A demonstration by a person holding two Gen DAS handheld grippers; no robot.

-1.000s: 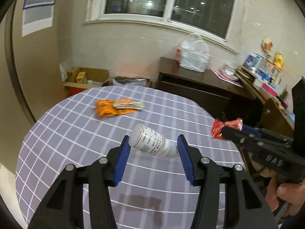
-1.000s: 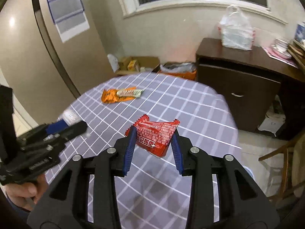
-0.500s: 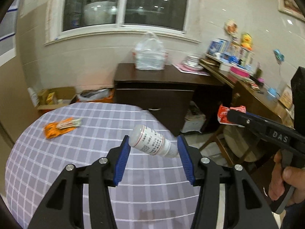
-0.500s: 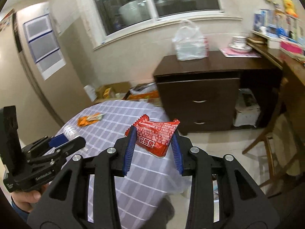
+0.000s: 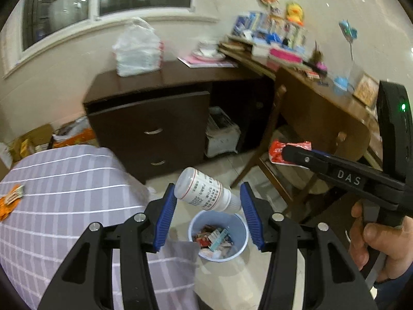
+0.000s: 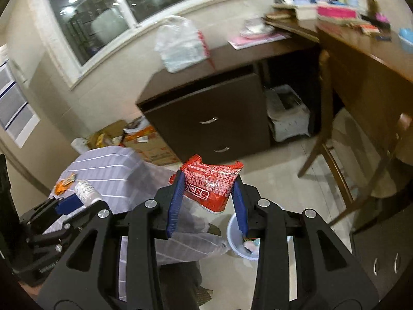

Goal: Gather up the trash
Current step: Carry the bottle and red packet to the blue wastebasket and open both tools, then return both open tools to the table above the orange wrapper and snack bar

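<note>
My left gripper is shut on a white pill bottle with a red-lined label, held in the air above a pale blue trash bin on the floor. My right gripper is shut on a red snack wrapper, just above and left of the same bin. The right gripper also shows in the left wrist view with the wrapper. The left gripper and bottle show at lower left in the right wrist view. An orange wrapper lies on the table.
The round table with a checked purple cloth is at the left, its edge next to the bin. A dark drawer cabinet stands behind, a wooden chair and cluttered desk at the right. Cardboard boxes sit on the floor.
Both grippers swung right, off the table, and tilted down toward the floor. The trash bin has come into view beneath them. Both still hold their items.
</note>
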